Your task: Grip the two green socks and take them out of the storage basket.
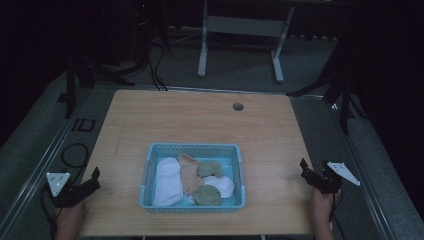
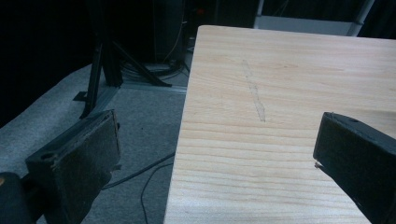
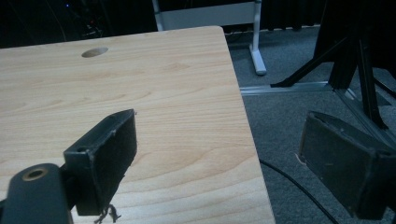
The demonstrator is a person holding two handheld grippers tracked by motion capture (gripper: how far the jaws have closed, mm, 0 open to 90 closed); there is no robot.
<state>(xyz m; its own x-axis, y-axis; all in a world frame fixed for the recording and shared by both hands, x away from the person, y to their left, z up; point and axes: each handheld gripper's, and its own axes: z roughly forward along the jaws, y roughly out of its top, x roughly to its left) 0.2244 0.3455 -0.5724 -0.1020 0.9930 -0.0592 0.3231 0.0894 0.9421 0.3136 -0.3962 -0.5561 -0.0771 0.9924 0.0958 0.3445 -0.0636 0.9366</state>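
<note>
A pale wooden counter [image 1: 200, 120] with a round cable hole [image 1: 238, 106] near its far edge stands in a dim room, and close to the near edge sits a light blue plastic basket with latticed walls [image 1: 150, 172] holding a heap of socks. A long white sock [image 1: 167, 181] lies along the basket's left side, a peach-orange sock [image 1: 189, 175] runs beside it, two olive-green balled socks [image 1: 210, 168] sit one toward the back and one toward the front, and a smaller white bundle [image 1: 222, 185] rests between them; how the pieces overlap underneath is hard to make out in the low light. The left tool [image 1: 94, 179] hangs at the counter's left edge, well apart from the basket, its jaws spread wide with nothing between them; in the left gripper view the left tool [image 2: 215, 149] looks out over bare wood and the grey carpet, each jaw cut off by the frame. The right tool [image 1: 306, 170] hovers at the right edge, likewise well clear of the basket, jaws wide apart and empty; in the right gripper view the right tool [image 3: 219, 149] straddles the counter's corner. The person's hands are cut off at the bottom of the high view, and the background beyond the white-legged frame [image 1: 202, 55] is lost in darkness.
</note>
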